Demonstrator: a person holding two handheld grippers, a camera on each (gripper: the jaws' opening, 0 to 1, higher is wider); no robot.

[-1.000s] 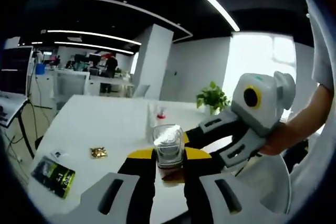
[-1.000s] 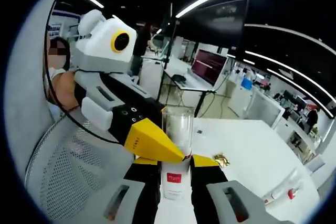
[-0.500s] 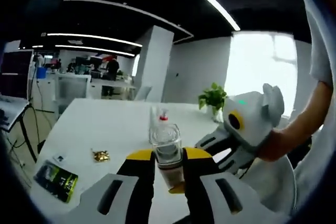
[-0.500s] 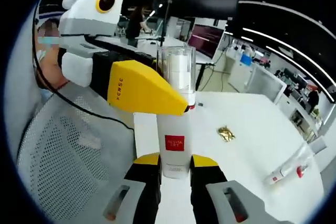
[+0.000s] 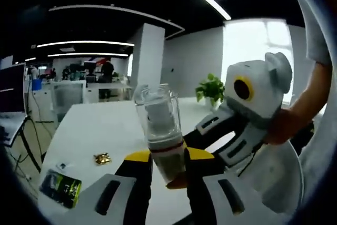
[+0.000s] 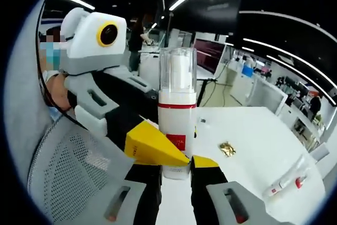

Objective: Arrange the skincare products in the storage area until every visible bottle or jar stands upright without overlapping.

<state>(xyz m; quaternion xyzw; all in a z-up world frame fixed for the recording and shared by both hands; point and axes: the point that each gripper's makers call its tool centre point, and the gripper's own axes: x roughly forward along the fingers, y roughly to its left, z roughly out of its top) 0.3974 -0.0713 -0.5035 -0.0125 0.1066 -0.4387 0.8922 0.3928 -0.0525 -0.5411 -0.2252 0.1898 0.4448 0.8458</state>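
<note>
**Both tongs on one pump bottle above the white bench**

A gold foil wrapper (image 5: 101,158) lies on the white bench (image 5: 100,130), with a green-and-black packet (image 5: 60,188) at the near edge. In the right gripper view a slim tube with a red cap (image 6: 284,181) lies flat toward the far corner, well apart from the wrapper (image 6: 227,149). A grey mesh chair back (image 6: 73,167) stands beside the bench (image 6: 253,135) there.

The left tongs (image 5: 167,168) pinch the white pump bottle (image 5: 160,130) low on its body, and the right tongs (image 6: 175,168) pinch the same bottle (image 6: 177,125) at its base. The left tongs' yellow tip (image 6: 152,148) crosses in front of the bottle's red label, hiding part of it. The right tongs' grey body (image 5: 247,114) comes in from the right, a hand (image 5: 287,125) behind it.

The bottle's long axis runs up and down, clear cap on top, red band below it; in the left gripper view it leans slightly left.

Beyond: an open office with ceiling light strips, monitors, a potted plant (image 5: 211,89) and a bright window.
</note>
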